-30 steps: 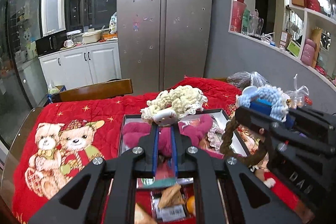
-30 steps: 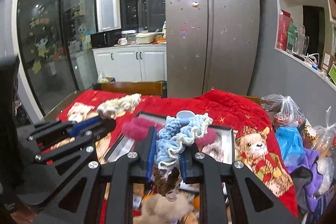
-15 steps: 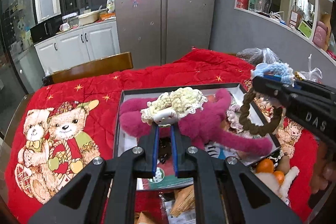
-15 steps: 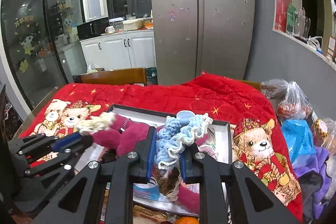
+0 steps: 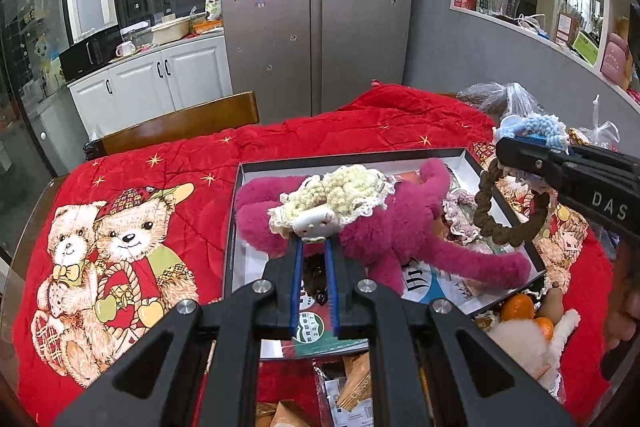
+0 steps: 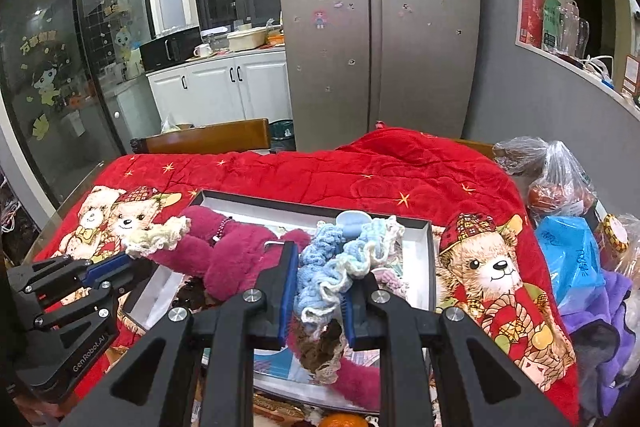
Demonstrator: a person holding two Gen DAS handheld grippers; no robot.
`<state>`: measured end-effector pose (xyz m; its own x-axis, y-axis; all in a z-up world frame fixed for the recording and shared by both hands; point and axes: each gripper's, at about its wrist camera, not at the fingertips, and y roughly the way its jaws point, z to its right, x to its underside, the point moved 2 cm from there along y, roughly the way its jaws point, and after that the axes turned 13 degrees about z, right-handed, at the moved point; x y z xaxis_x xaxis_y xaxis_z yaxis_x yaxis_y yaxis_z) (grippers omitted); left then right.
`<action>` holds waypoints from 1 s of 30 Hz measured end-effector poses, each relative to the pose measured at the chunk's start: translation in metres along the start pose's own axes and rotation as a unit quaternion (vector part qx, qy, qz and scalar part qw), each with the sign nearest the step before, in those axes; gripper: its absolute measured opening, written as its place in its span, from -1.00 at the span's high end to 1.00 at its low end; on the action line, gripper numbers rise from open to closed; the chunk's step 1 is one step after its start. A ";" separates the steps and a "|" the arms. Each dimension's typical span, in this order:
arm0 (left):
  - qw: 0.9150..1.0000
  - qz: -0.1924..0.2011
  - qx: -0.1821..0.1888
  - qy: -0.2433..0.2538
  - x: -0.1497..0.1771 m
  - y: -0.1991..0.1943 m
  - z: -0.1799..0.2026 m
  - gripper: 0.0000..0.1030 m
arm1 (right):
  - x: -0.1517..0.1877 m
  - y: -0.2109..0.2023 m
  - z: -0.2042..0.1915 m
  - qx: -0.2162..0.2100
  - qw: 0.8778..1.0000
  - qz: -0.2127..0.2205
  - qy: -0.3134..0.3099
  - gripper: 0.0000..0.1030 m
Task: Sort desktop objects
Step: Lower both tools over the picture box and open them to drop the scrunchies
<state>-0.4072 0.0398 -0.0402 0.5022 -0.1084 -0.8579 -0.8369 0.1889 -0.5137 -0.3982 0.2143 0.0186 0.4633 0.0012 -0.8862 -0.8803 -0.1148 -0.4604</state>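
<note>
left gripper [image 5: 314, 243]: clamped on cream crochet scrunchie [image 5: 336, 197], over pink plush [image 5: 400, 227]
right gripper [image 6: 320, 291]: clamped on blue crochet scrunchie [image 6: 340, 263], brown loop [image 5: 504, 215] hanging below
box [image 5: 236, 227]: on red blanket [image 5: 320, 135], plush inside

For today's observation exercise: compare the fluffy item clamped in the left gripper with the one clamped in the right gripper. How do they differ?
The cream scrunchie in the left gripper is one pale colour with a lace trim; the blue scrunchie in the right gripper mixes blue and white yarn. A brown braided ring hangs with the blue one; the cream one is held alone. Both are clamped above the tray.
</note>
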 end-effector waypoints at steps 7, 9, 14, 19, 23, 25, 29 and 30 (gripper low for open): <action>1.000 -0.006 -0.001 0.003 0.003 0.003 0.001 0.78 | 0.001 0.002 0.003 0.003 1.000 -0.004 0.001 0.62; 1.000 -0.006 0.000 0.002 0.003 0.003 0.000 0.78 | 0.002 0.003 0.002 0.004 1.000 -0.006 -0.001 0.62; 1.000 -0.011 0.004 0.004 0.005 0.005 0.002 0.78 | 0.004 0.007 0.001 0.005 1.000 -0.011 -0.004 0.62; 1.000 -0.016 0.003 0.004 0.007 0.008 0.002 0.78 | 0.006 0.009 -0.001 0.005 1.000 -0.014 -0.008 0.62; 1.000 -0.018 0.000 0.001 0.008 0.008 0.001 0.77 | 0.007 0.012 0.001 0.010 1.000 -0.016 -0.008 0.62; 1.000 -0.021 -0.002 -0.003 0.008 0.010 -0.001 0.76 | 0.008 0.013 0.002 0.012 1.000 -0.018 -0.008 0.62; 1.000 -0.023 -0.014 -0.012 0.008 0.011 -0.006 -0.36 | 0.005 0.011 0.000 0.017 1.000 -0.016 -0.007 -0.07; 1.000 -0.014 -0.016 -0.009 0.007 0.009 -0.006 -0.36 | 0.004 0.009 -0.001 0.018 1.000 -0.011 -0.011 -0.13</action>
<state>-0.4129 0.0347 -0.0507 0.5297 -0.0957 -0.8428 -0.8283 0.1553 -0.5383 -0.4041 0.2128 0.0110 0.4805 0.0251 -0.8766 -0.8733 -0.0782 -0.4809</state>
